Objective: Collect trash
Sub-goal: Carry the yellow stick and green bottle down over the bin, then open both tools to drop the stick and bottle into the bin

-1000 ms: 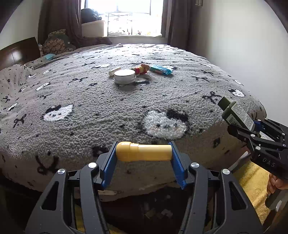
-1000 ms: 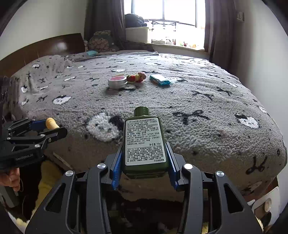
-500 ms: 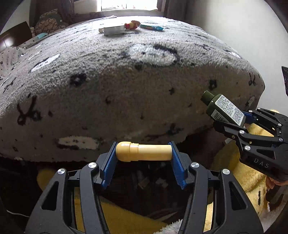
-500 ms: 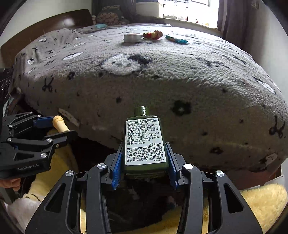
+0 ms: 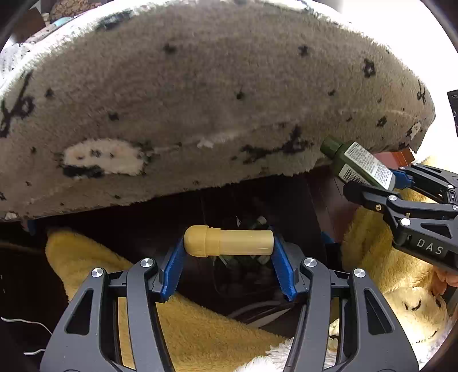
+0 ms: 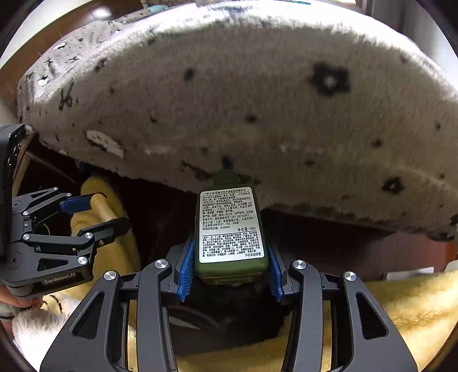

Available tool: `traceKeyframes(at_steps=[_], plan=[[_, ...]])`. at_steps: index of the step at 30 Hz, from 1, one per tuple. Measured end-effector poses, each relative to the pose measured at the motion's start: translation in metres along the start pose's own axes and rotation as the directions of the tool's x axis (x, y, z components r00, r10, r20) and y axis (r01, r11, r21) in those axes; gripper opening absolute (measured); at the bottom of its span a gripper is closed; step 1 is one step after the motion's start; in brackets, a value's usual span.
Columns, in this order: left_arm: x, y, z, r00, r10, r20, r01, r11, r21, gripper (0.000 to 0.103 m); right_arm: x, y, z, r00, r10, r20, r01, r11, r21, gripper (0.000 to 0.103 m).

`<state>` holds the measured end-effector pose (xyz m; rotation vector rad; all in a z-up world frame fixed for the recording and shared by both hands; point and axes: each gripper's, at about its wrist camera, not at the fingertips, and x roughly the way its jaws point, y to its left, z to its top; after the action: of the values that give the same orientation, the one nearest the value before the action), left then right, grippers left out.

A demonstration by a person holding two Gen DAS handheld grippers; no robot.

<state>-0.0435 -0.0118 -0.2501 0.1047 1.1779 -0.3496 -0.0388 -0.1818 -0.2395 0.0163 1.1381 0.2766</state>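
A tan capped tube (image 5: 228,241) lies crosswise, cap to the left, pinched end to end. A dark green bottle (image 6: 231,229) (white printed label facing the camera) stands upright, cap pointing away, clamped at its sides.

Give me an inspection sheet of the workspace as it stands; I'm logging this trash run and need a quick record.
Surface: grey patterned blanket hangs over the bed edge; yellow fleece lies below.
Job's things: yellow tube held crosswise in the left gripper; green bottle held with its cap pointing away from the right gripper.
Clutter: small scraps in the dark gap under the bed, too dim to identify.
Grippers: both shut on their items.
Cables: thin white wire at lower left of the left wrist view.
Surroundings: dark wooden headboard at upper left in the right wrist view.
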Motion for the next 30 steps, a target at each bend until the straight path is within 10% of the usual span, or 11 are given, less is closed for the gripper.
traceKeyframes(at_steps=[20,30], plan=[[0.036,-0.01,-0.008,0.99,-0.074,-0.116,0.075,0.997,0.006,0.053,0.018,0.002,-0.001,0.996,0.054,-0.068,-0.054,0.999,0.001,0.045],[0.032,-0.008,-0.005,0.992,-0.066,-0.108,0.066,0.998,-0.009,0.074,0.012,-0.008,0.005,0.998,0.03,-0.046,-0.028,0.999,0.043,0.055]])
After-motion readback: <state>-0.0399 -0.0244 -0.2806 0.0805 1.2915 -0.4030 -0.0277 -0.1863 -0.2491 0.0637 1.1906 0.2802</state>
